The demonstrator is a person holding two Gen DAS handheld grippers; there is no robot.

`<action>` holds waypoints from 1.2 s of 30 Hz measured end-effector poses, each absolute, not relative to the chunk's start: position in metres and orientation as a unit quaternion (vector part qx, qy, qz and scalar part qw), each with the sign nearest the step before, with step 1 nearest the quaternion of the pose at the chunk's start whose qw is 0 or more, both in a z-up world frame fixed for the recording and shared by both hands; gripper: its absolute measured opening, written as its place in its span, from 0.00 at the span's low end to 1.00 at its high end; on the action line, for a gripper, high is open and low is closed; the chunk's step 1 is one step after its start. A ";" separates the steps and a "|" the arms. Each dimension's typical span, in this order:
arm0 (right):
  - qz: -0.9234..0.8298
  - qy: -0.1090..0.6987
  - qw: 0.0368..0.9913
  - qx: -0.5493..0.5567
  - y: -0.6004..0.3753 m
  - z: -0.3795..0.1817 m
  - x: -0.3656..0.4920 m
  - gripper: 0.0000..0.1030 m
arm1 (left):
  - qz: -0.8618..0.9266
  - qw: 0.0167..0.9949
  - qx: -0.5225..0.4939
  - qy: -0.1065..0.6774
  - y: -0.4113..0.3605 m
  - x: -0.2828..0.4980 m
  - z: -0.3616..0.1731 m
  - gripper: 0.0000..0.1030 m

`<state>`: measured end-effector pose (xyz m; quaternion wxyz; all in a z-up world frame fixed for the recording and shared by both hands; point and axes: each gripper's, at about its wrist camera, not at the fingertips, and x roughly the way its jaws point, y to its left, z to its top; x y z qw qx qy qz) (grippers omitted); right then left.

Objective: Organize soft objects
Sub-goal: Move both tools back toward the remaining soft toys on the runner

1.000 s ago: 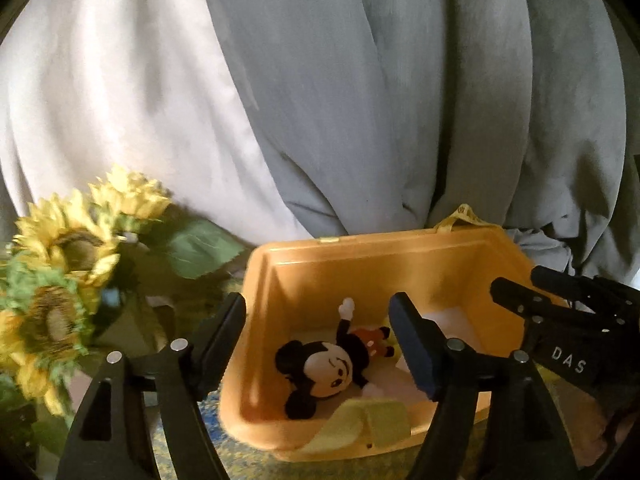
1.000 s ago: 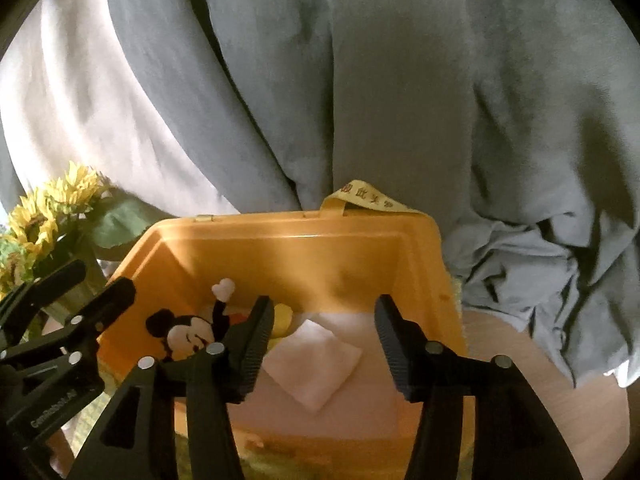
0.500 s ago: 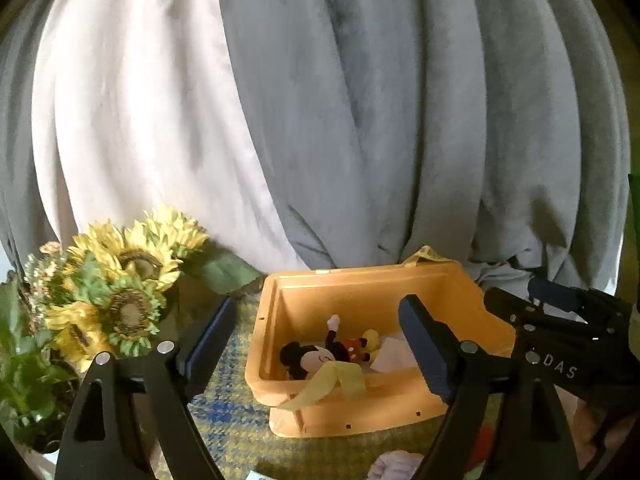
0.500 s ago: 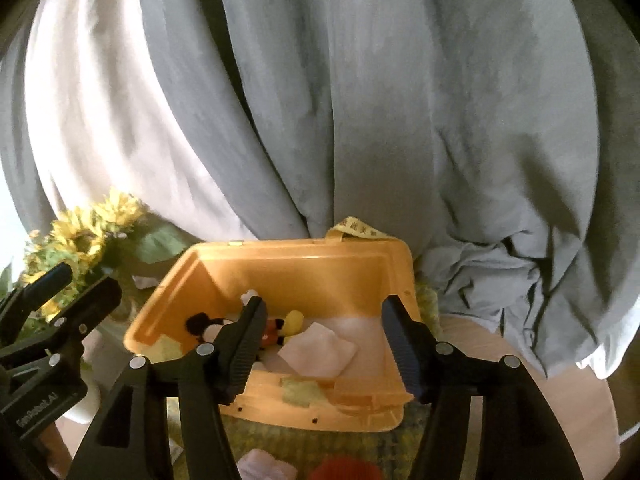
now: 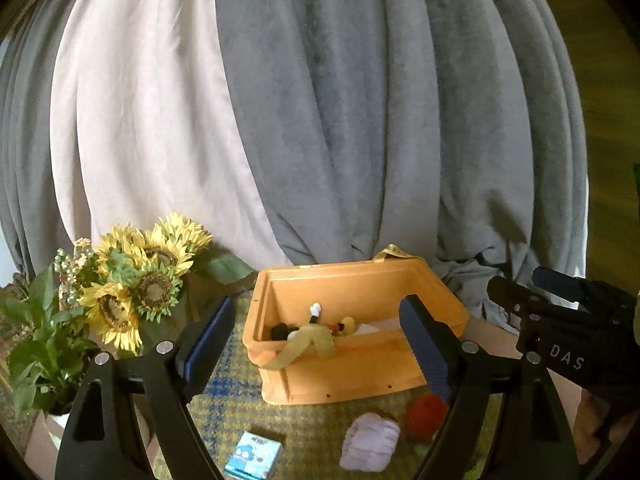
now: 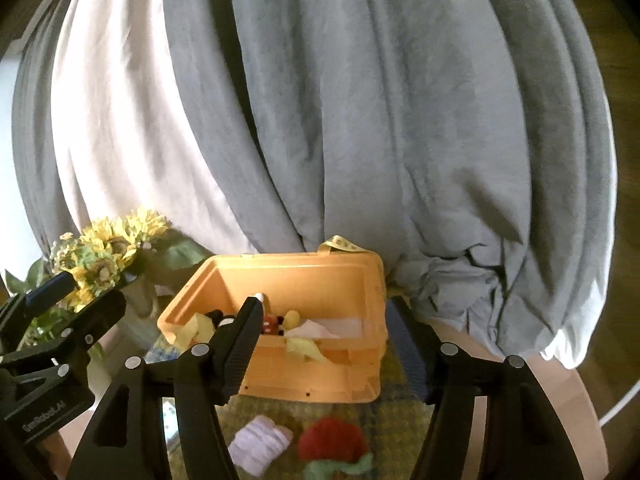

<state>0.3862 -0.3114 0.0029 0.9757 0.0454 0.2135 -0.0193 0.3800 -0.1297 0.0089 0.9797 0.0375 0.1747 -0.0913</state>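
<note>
An orange bin (image 5: 352, 380) (image 6: 320, 376) stands on a yellow-blue checked cloth. Inside lie a Mickey Mouse plush (image 5: 288, 330) (image 6: 272, 322), a white folded cloth (image 6: 316, 330) and a yellow-green cloth (image 5: 308, 344) draped over the front rim. In front of the bin lie a pale lilac soft item (image 5: 370, 442) (image 6: 260, 444) and a red knitted item (image 5: 426, 414) (image 6: 332, 440). My left gripper (image 5: 320, 344) and right gripper (image 6: 324, 344) are both open and empty, held back from the bin.
A sunflower bouquet (image 5: 136, 280) (image 6: 108, 252) and green plant (image 5: 36, 344) stand left of the bin. A small blue-white box (image 5: 254, 454) lies at the front. Grey and white curtains (image 5: 320, 120) hang behind. The wooden table (image 6: 552, 388) shows at right.
Both grippers have pulled up and back from inside the bin. The bin now looks smaller, and the lilac item, red item and small box have come into view.
</note>
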 end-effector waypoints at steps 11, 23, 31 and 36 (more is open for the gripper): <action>-0.033 0.212 0.976 0.049 -0.313 -0.003 0.336 0.63 | -0.101 0.979 0.047 0.171 -0.135 0.337 0.006 0.83; -0.023 0.234 0.970 0.057 -0.317 -0.027 0.300 0.63 | -0.113 0.972 0.040 0.200 -0.142 0.301 -0.021 0.83; -0.014 0.246 0.968 0.057 -0.322 -0.041 0.282 0.63 | -0.108 0.970 0.045 0.214 -0.148 0.279 -0.037 0.83; -0.006 0.262 0.964 0.051 -0.324 -0.056 0.275 0.63 | -0.103 0.967 0.064 0.225 -0.153 0.270 -0.050 0.83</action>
